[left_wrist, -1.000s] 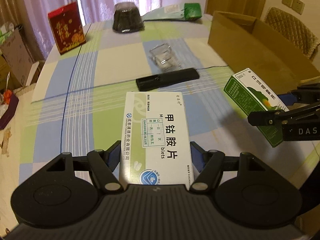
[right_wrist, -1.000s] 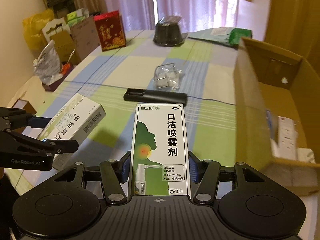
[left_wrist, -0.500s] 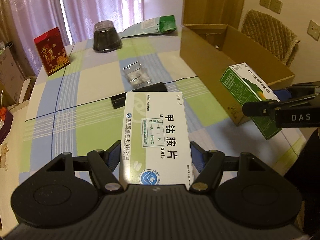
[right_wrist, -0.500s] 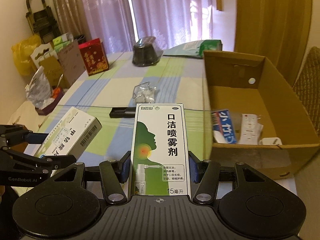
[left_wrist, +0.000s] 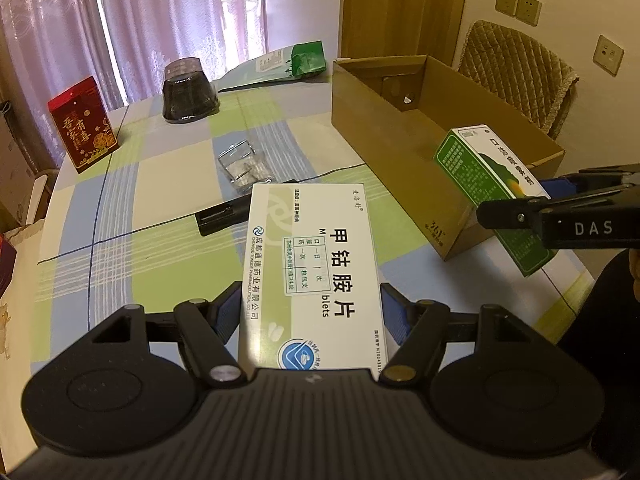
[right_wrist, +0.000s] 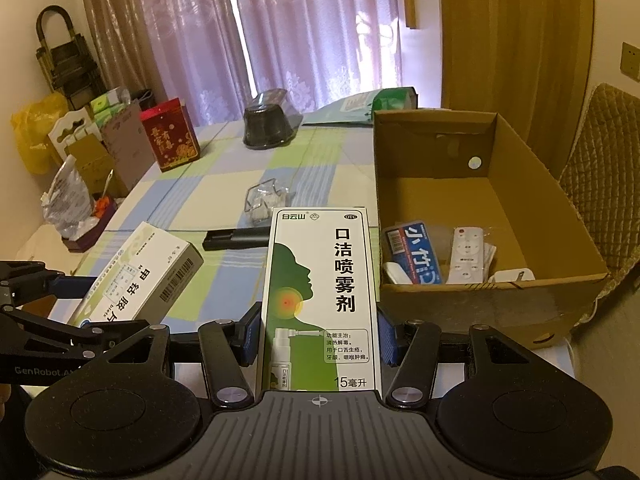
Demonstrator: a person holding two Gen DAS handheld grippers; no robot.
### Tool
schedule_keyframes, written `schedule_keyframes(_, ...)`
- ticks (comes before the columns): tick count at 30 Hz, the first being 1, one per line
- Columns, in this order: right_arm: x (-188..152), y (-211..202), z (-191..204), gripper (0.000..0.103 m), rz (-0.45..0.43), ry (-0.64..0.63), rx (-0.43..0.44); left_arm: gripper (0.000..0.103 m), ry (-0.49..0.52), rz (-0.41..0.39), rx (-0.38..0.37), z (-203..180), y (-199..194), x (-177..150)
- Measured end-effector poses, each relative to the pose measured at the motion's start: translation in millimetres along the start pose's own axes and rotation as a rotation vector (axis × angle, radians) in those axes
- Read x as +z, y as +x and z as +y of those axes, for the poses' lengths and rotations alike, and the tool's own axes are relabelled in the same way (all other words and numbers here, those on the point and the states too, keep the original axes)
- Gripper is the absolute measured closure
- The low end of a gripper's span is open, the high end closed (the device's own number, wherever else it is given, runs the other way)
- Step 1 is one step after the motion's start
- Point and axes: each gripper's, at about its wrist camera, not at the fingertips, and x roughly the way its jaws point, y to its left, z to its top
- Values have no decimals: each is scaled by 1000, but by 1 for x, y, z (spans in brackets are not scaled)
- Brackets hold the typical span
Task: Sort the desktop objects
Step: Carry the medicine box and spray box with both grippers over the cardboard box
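Cardboard box (right_wrist: 492, 292) near rim just ahead, left hand-held gripper (left_wrist: 311, 312) clamping tablet box (left_wrist: 312, 276), right hand-held gripper (right_wrist: 318, 338) clamping throat-spray box (right_wrist: 320, 300), both above tabletop (left_wrist: 168, 184)

My left camera looks forward along my fingers (left_wrist: 230, 312), high above the surface (left_wrist: 176, 184). My right camera does likewise, further right. Both share the cardboard box (left_wrist: 404, 156) (right_wrist: 492, 292), black remote (left_wrist: 224, 216) (right_wrist: 236, 239) and each other's fingers at their edges.
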Motion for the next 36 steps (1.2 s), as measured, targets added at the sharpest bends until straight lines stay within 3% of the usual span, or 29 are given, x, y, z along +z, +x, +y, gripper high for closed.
schedule_keyframes(25, 2, -16, -31, 49, -30, 52, -47, 36, 54, -24, -32, -24, 5, 22)
schedule_keyframes(36, 15, -26, -74, 49, -68, 90, -116, 36, 93, -81, -129, -52, 10, 68)
